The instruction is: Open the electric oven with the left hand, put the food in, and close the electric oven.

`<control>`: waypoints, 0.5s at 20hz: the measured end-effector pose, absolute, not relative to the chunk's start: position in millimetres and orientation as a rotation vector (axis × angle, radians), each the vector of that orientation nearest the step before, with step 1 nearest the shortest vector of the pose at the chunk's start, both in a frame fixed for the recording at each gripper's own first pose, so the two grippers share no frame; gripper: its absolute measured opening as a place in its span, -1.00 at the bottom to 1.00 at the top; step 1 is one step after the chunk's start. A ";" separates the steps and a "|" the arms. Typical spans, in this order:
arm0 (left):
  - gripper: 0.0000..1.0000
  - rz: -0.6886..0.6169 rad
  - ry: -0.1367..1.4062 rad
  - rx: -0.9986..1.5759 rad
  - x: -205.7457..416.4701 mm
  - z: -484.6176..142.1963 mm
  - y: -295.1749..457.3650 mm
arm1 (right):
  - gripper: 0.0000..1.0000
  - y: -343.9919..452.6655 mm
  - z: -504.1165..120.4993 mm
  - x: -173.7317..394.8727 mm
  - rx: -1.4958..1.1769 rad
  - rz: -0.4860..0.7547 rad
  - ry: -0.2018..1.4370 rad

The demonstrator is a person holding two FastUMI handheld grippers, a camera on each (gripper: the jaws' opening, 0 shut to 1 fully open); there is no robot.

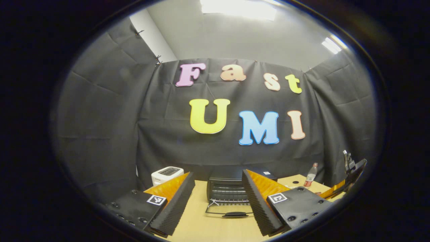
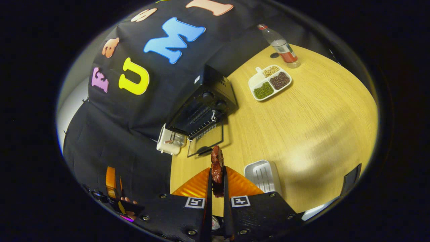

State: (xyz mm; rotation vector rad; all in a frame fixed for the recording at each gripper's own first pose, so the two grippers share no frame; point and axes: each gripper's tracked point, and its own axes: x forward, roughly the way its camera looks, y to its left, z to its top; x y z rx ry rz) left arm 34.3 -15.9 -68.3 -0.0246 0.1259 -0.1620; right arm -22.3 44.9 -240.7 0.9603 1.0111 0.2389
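Right gripper view: the food (image 2: 217, 164), a dark reddish piece, sits at lower centre, clamped upright between both fingers of my right gripper (image 2: 217, 188). Above it, at frame centre, the electric oven (image 2: 205, 104) stands on the wooden table (image 2: 312, 111) with its door (image 2: 205, 143) folded down. Left gripper view: my left gripper (image 1: 218, 196) is spread wide, holding nothing, with the oven between its fingers at lower centre.

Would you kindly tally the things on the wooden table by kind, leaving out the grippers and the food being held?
Electric oven: 1
Toaster: 1
Bottle: 1
Divided dish of beans and grains: 1
Ridged white tray: 1
Total: 5
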 end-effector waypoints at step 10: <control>0.97 -0.134 0.122 -0.008 35.7 -62.7 50.7 | -0.72 139.7 -233.3 57.2 1.104 0.221 0.874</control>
